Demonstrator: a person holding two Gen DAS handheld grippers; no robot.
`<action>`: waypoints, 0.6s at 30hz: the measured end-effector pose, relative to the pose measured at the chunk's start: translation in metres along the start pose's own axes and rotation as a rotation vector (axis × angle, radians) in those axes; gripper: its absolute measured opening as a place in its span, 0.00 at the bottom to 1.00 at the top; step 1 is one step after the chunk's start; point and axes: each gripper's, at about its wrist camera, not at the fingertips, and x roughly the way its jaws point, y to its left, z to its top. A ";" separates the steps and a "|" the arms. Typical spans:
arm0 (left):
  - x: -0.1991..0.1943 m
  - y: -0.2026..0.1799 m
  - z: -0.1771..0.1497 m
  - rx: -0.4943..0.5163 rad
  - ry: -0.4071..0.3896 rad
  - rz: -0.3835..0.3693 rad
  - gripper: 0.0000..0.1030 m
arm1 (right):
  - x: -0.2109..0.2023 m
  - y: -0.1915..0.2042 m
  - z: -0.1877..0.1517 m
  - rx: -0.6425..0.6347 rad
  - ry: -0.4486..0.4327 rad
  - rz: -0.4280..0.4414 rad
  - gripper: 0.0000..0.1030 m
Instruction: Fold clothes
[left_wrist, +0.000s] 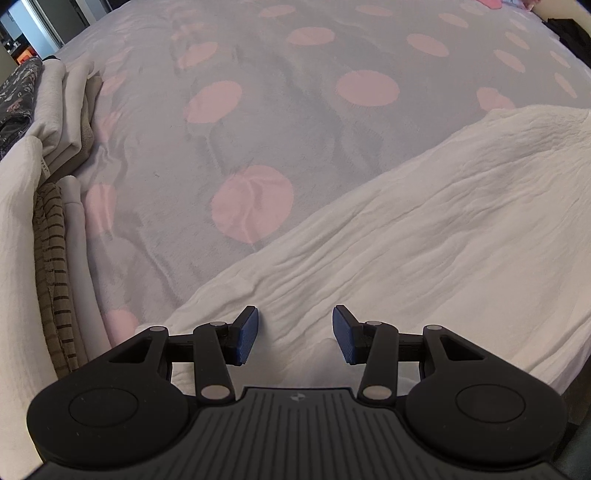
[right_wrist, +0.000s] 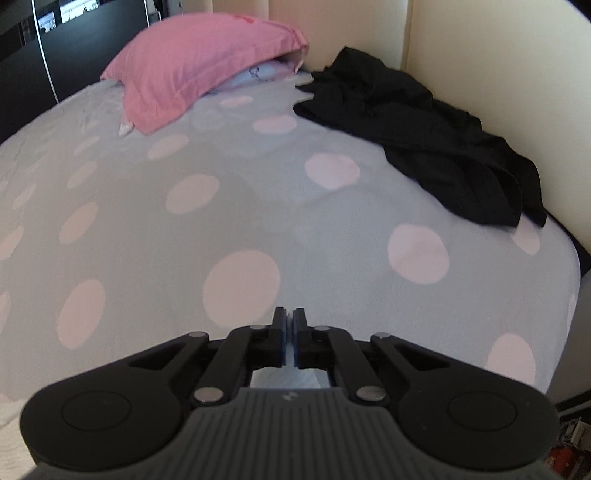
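Note:
A white crinkled garment (left_wrist: 424, 229) lies spread on the bed at the lower right of the left wrist view. My left gripper (left_wrist: 295, 332) is open and empty, its blue pads (left_wrist: 246, 336) hovering just over the garment's near edge. My right gripper (right_wrist: 290, 336) is shut with nothing visible between its fingers, above the spotted bedcover (right_wrist: 258, 206). A crumpled black garment (right_wrist: 424, 136) lies at the far right of the bed by the wall in the right wrist view.
A stack of folded clothes (left_wrist: 55, 122) and a brown striped piece (left_wrist: 55, 273) sit at the bed's left edge. A pink pillow (right_wrist: 199, 66) lies at the head. A cream wall (right_wrist: 498, 74) borders the right side.

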 end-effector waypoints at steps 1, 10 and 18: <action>0.000 0.000 0.000 0.001 0.000 0.004 0.41 | 0.002 0.003 0.000 -0.008 0.002 0.000 0.04; -0.006 0.000 0.002 -0.022 -0.016 0.008 0.41 | 0.004 -0.022 -0.016 0.034 0.048 0.026 0.41; -0.010 0.003 0.003 -0.048 -0.027 0.002 0.41 | -0.016 -0.053 -0.036 -0.007 0.101 0.096 0.54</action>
